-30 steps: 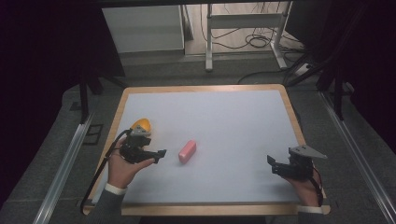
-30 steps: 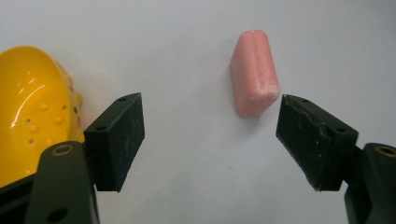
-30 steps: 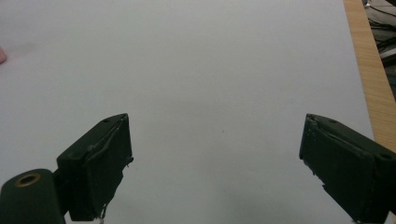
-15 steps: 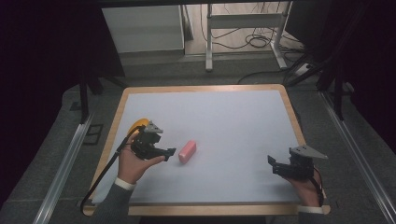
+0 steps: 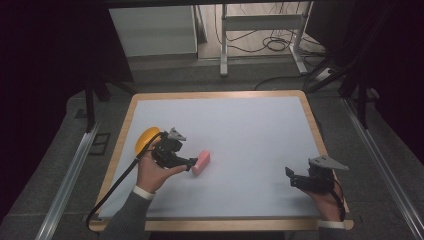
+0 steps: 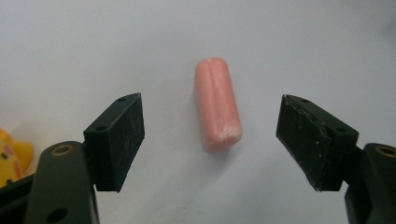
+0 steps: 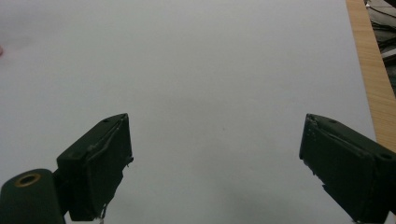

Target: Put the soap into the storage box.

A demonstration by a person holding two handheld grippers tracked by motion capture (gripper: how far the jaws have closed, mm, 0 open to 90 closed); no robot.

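A pink sausage-shaped piece (image 5: 201,163) lies flat on the white table top (image 5: 250,135), left of centre. In the left gripper view the pink piece (image 6: 216,109) lies lengthwise just ahead of the jaws, between their lines and untouched. My left gripper (image 5: 190,163) stands open right beside it; its jaws (image 6: 210,140) are spread wide. A yellow rounded toy (image 5: 145,139) sits behind the left hand, and a bit of the yellow toy (image 6: 11,156) shows at the left edge. My right gripper (image 5: 291,177) hovers open near the front right, its jaws (image 7: 215,163) apart over bare white surface.
A wooden rim (image 5: 310,117) frames the white top; the rim's right strip (image 7: 371,88) appears in the right gripper view. Metal rails (image 5: 70,180) run along both sides on the floor. A desk frame and cables (image 5: 265,40) stand beyond the far edge.
My left hand has moved right, away from the yellow toy, bringing the open gripper up to the pink piece. The right gripper has barely moved.
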